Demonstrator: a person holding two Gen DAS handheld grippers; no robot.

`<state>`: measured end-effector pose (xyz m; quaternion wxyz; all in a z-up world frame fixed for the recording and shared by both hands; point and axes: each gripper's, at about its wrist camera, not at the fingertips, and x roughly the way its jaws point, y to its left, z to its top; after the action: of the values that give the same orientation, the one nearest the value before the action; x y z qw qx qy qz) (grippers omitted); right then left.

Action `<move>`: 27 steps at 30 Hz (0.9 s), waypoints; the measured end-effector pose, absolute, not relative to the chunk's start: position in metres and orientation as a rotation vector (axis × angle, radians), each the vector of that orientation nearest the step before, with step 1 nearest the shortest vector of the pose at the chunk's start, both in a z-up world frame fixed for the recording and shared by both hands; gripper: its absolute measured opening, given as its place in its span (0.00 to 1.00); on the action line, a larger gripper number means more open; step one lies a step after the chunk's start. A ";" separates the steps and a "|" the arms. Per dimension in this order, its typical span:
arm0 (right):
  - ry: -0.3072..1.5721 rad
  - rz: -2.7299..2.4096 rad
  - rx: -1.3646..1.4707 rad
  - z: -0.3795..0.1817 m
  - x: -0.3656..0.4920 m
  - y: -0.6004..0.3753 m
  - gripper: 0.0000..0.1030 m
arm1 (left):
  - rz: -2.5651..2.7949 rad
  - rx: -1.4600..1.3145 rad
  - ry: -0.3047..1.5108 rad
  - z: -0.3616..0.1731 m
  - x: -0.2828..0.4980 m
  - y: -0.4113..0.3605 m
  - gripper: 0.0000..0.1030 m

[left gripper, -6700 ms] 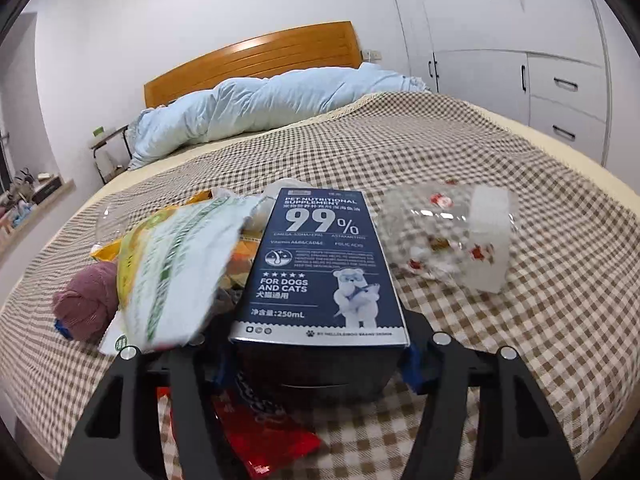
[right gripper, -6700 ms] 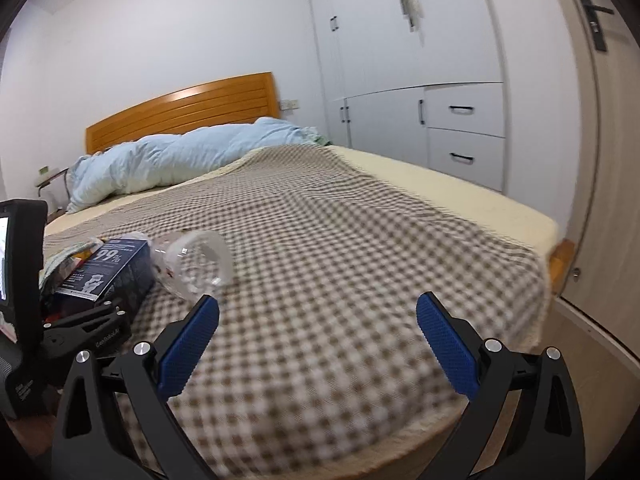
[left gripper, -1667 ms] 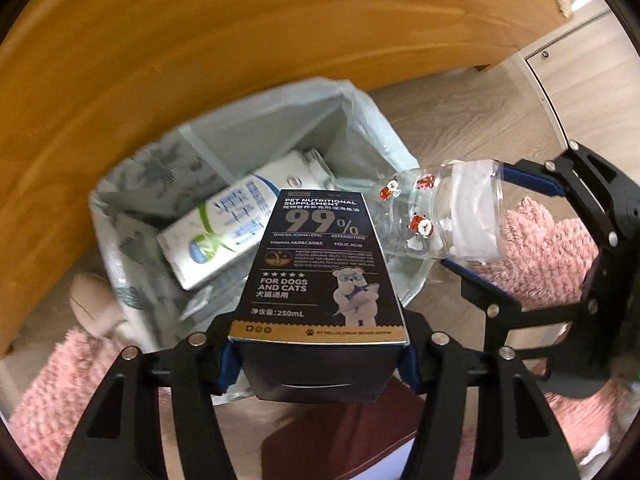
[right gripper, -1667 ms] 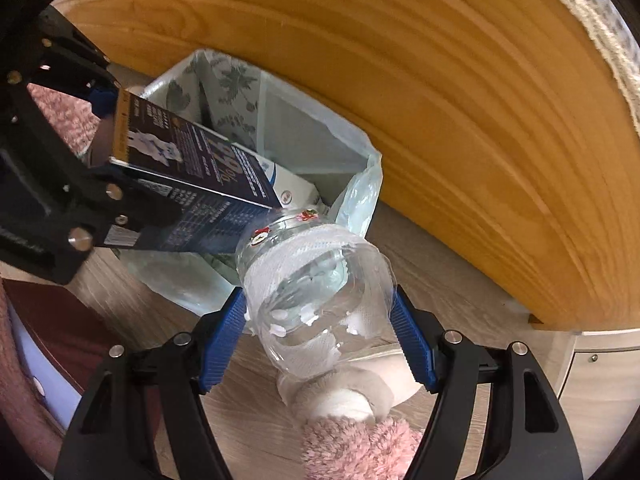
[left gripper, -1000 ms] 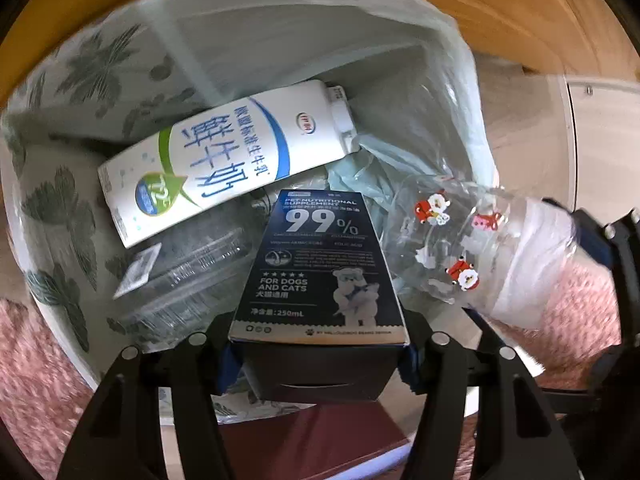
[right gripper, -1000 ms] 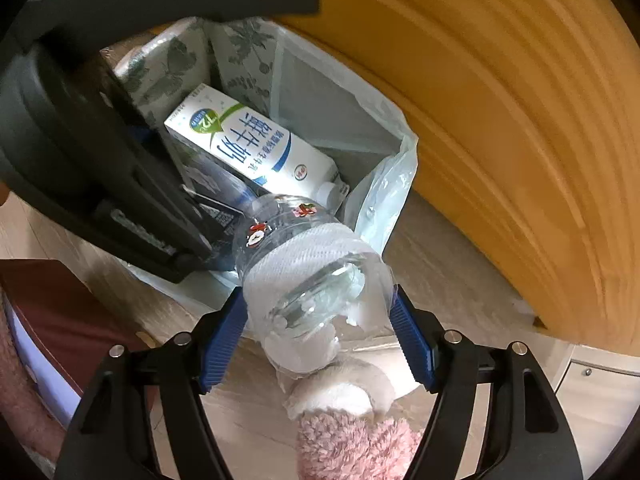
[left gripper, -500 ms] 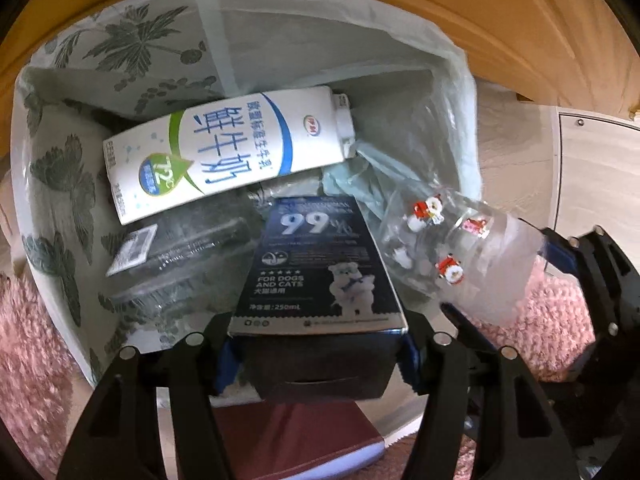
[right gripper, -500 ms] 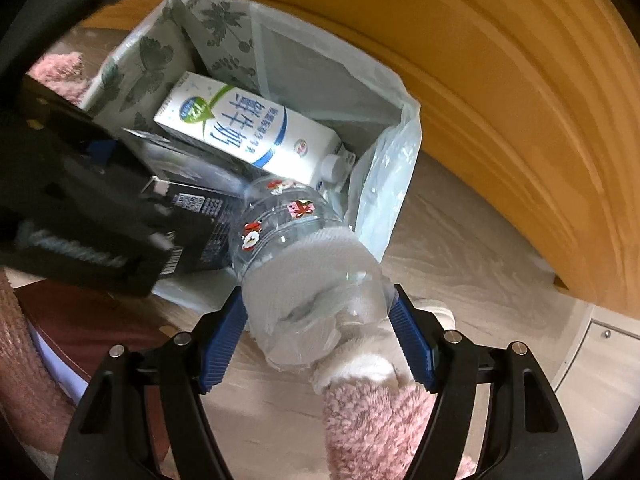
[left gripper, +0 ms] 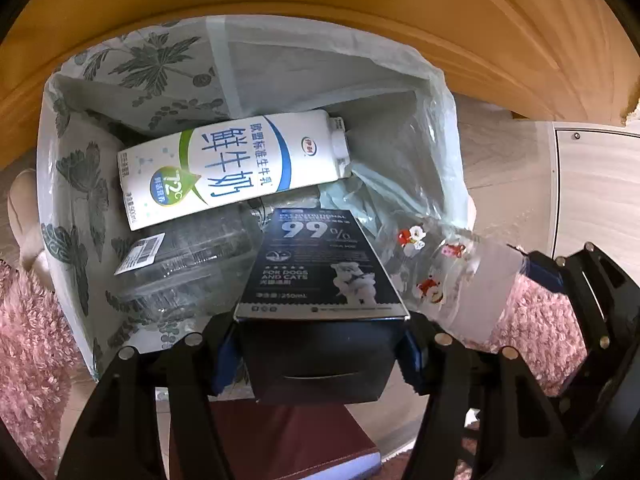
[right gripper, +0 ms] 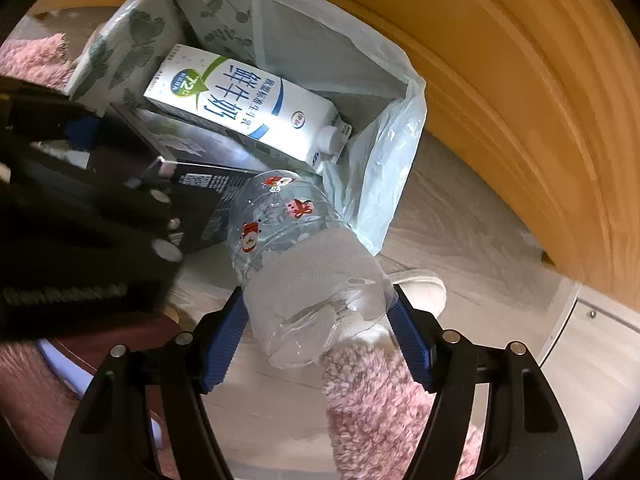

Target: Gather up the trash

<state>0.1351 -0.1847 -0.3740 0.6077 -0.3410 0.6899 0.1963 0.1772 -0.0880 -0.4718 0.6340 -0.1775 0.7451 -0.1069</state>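
A bin lined with a leaf-print bag (left gripper: pixel 76 184) sits on the floor against a wooden bed frame. A white milk carton (left gripper: pixel 232 168) and a clear plastic tray (left gripper: pixel 180 264) lie inside. My left gripper (left gripper: pixel 320 352) is shut on a dark blue pet supplement box (left gripper: pixel 320 264), tilted down over the bin's near rim. My right gripper (right gripper: pixel 320 336) is shut on a clear plastic bottle (right gripper: pixel 304 256) with red cartoon stickers, its neck pointing at the bin's right edge. The bottle (left gripper: pixel 452 280) and right gripper (left gripper: pixel 568 280) also show in the left wrist view.
The wooden bed frame (left gripper: pixel 360 8) curves behind the bin. Pink fluffy rugs (left gripper: pixel 24 352) lie on the wood floor left and right of the bin. A dark red book (left gripper: pixel 280 440) lies under my left gripper. A white slipper (right gripper: pixel 420 292) is behind the bottle.
Both grippers have drawn back and up a little from the bin since half a second ago. The box tips further down toward the bin. Both are still held.
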 end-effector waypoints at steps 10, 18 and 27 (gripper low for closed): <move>1.692 0.323 -0.651 -0.381 0.145 -0.186 0.67 | -0.240 -0.513 1.713 -0.487 0.177 -0.081 0.61; 1.746 0.212 -0.571 -0.396 0.155 -0.184 0.67 | -0.255 -0.489 1.698 -0.488 0.179 -0.084 0.62; 1.839 0.220 -0.492 -0.396 0.161 -0.191 0.67 | -0.248 -0.519 1.697 -0.495 0.180 -0.082 0.62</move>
<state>0.1608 -0.1906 -0.3961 0.5748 -0.2102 0.7852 0.0939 0.1796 -0.0823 -0.4955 0.6247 -0.2261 0.7396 -0.1082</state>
